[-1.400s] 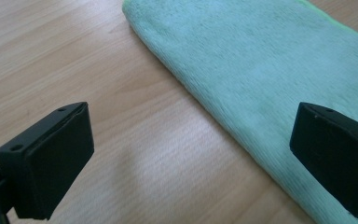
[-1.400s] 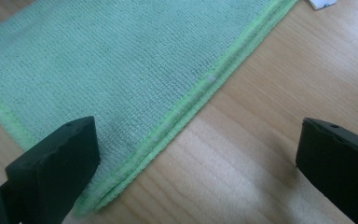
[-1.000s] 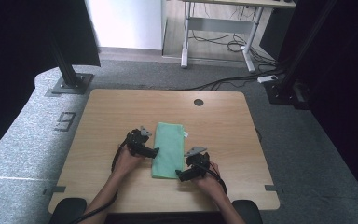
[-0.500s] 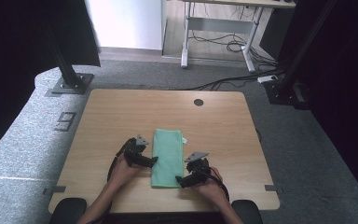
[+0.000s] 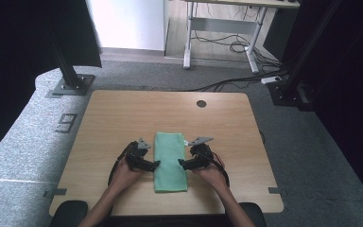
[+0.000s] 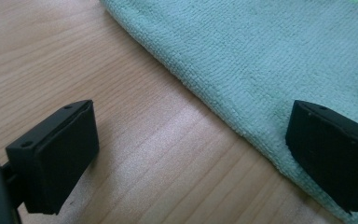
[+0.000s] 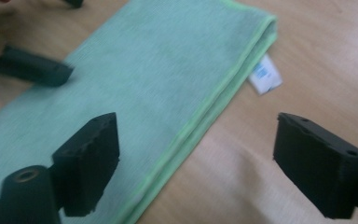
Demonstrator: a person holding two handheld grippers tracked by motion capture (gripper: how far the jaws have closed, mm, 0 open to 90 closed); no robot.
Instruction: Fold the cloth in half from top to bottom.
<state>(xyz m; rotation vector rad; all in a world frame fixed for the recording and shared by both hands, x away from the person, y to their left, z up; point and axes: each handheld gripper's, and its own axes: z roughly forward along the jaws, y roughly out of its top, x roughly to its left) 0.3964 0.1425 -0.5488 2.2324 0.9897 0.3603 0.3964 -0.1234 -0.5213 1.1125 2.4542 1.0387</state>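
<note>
The towel (image 6: 279, 60) runs past the picture's top and right edges beyond the left gripper (image 6: 191, 154). The print on the label (image 7: 265, 74) is too blurred to read.

The high view looks forward and down from above the person's side, taking in the whole table (image 5: 123, 118) from far off. Each gripper view sits very close over the wood, the left facing 3 o'clock, the right 9 o'clock; all three share the green cloth (image 5: 170, 158) (image 6: 270, 56) (image 7: 149, 79).
</note>
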